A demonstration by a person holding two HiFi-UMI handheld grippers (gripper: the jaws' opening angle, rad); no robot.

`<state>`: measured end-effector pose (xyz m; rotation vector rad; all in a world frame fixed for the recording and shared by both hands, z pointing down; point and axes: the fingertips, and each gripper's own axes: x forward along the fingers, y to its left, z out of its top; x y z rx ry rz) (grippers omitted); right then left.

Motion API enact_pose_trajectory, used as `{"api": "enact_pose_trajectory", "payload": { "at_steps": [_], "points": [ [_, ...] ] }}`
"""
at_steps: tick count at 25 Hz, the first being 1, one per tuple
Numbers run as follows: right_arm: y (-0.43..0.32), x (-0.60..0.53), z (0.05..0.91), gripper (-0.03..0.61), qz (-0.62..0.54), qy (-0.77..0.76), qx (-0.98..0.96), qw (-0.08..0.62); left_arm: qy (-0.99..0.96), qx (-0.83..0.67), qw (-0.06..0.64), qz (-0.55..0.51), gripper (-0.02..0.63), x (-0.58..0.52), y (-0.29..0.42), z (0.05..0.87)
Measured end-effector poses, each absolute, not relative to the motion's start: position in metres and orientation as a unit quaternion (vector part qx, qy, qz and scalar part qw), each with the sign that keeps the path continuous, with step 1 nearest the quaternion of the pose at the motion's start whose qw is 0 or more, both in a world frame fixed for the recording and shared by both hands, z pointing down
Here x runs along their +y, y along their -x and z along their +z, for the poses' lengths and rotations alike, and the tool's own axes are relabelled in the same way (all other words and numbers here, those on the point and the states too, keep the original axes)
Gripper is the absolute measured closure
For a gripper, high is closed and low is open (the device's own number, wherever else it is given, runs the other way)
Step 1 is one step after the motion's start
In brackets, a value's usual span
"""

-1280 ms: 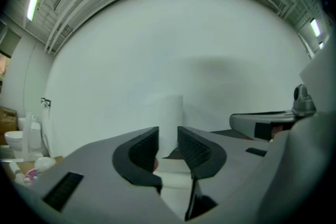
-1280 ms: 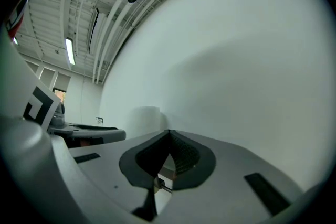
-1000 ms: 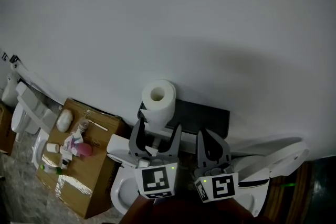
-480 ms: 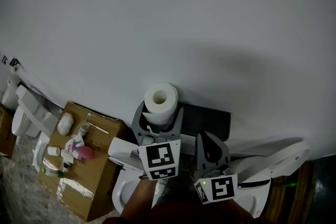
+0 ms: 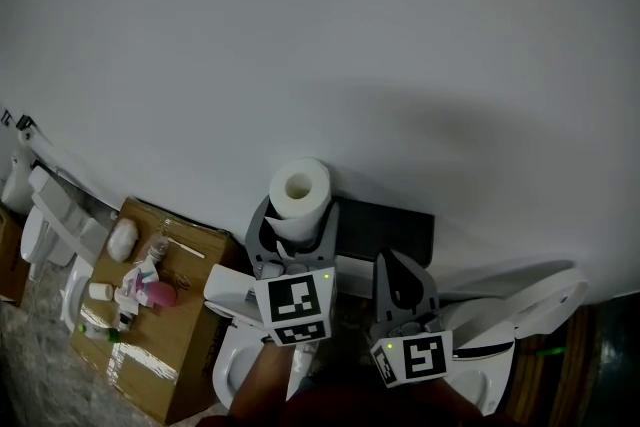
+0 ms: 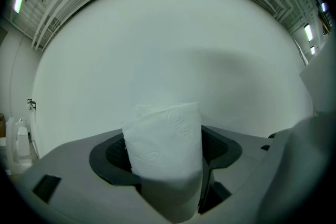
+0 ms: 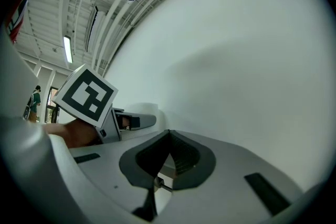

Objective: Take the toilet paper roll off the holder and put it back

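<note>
Closing claw: the left gripper has its jaws set wide around the toilet paper roll; they have just been closing, and both pads now lie against the roll's sides.
Roll's place: upright between the left jaws, its lower half inside the claw, its top and open core above the jaw tips.
Holder: the dark holder sits on the white wall just beyond the claw and to its right; what carries the roll underneath is hidden.
Idle claw: the right gripper hangs to the right of the working claw, tips together, nothing in them.
Risk, crushing: soft paper gives way; too hard a squeeze could flatten the core and make refitting awkward.
Risk, slipping: too light a hold on loose outer sheets could let the roll slide or unwind during the lift.
Risk, snagging: a pull that is not in line with the holder could jam the core.
Risk, dropping: a white bowl lies below the claw; a lost roll would likely land there.
</note>
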<state>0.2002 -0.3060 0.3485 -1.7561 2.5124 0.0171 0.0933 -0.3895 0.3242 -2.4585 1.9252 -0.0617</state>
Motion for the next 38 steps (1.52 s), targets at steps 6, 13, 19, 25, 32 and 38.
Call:
{"api": "enact_pose_trajectory", "payload": {
  "at_steps": [6, 13, 19, 25, 32, 38],
  "points": [
    [-0.206, -0.304, 0.346, 0.563, 0.006, 0.573, 0.819, 0.043, 0.781, 0.623, 0.044, 0.01, 0.219, -0.369, -0.089, 0.283],
    [-0.197, -0.303, 0.345, 0.563, 0.008, 0.561, 0.827, 0.043, 0.766, 0.641, 0.039, 0.017, 0.219, -0.332, -0.061, 0.274],
    [-0.185, -0.301, 0.347, 0.563, 0.012, 0.545, 0.837, 0.04, 0.745, 0.667, 0.028, 0.007, 0.219, -0.302, -0.034, 0.304],
    [-0.173, -0.303, 0.351, 0.563, 0.012, 0.531, 0.846, 0.036, 0.735, 0.678, 0.02, -0.013, 0.219, -0.282, -0.023, 0.351],
    [-0.161, -0.3, 0.355, 0.563, 0.008, 0.516, 0.856, 0.029, 0.731, 0.682, 0.003, 0.0, 0.219, -0.276, -0.025, 0.372],
    [-0.159, -0.302, 0.359, 0.563, 0.007, 0.515, 0.857, 0.024, 0.729, 0.685, 0.005, -0.004, 0.219, -0.278, -0.025, 0.373]
  ]
}}
